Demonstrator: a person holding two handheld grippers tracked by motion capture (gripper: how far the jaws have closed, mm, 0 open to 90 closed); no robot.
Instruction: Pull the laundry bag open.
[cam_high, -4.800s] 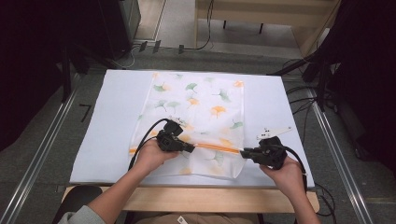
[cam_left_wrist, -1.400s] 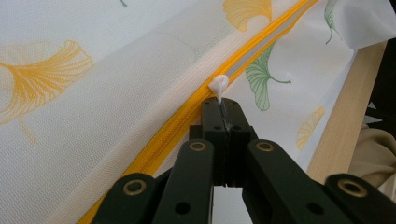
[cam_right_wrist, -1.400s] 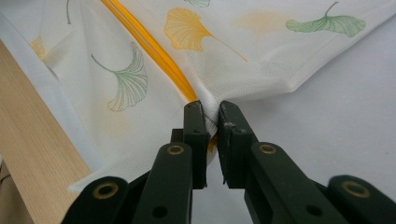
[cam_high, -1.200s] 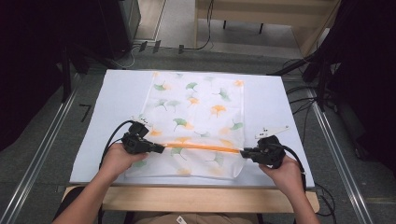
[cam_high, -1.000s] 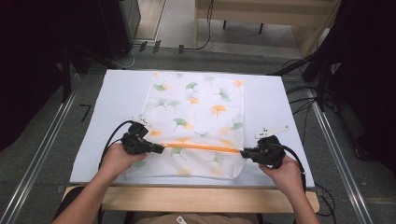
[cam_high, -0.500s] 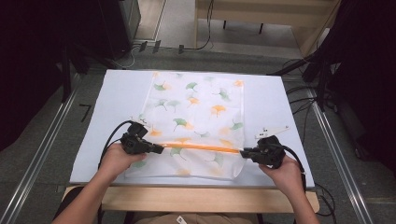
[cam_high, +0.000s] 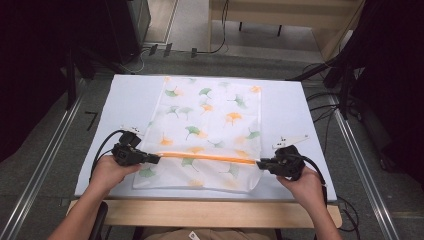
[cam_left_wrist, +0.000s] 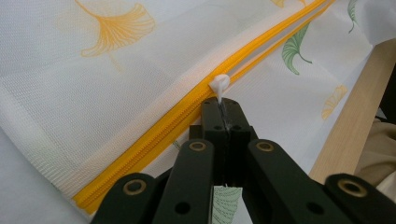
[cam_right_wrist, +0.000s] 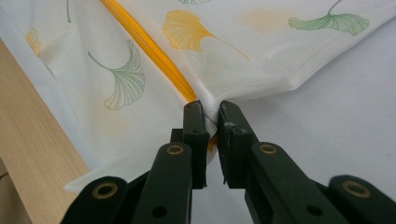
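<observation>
A white mesh bag (cam_high: 210, 120) printed with green and orange ginkgo leaves lies flat on the white table mat (cam_high: 125, 100). An orange zipper (cam_high: 205, 157) runs across its near part. My left gripper (cam_high: 158, 158) is at the zipper's left end. In the left gripper view it (cam_left_wrist: 220, 103) is shut on the small white zipper pull (cam_left_wrist: 219, 84) beside the yellow zipper (cam_left_wrist: 154, 135). My right gripper (cam_high: 260, 163) is at the zipper's right end. In the right gripper view it (cam_right_wrist: 210, 109) pinches the bunched mesh edge where the zipper (cam_right_wrist: 144, 46) ends.
The table's wooden front edge (cam_high: 210, 212) runs just behind both hands. Metal rails (cam_high: 45, 165) flank the table on the floor. Cables (cam_high: 325, 107) trail at the right, and dark furniture (cam_high: 125, 25) stands at the back left.
My left gripper has slid a little to the left along the zipper, with the pull still in it. The right gripper has stayed where it was.
</observation>
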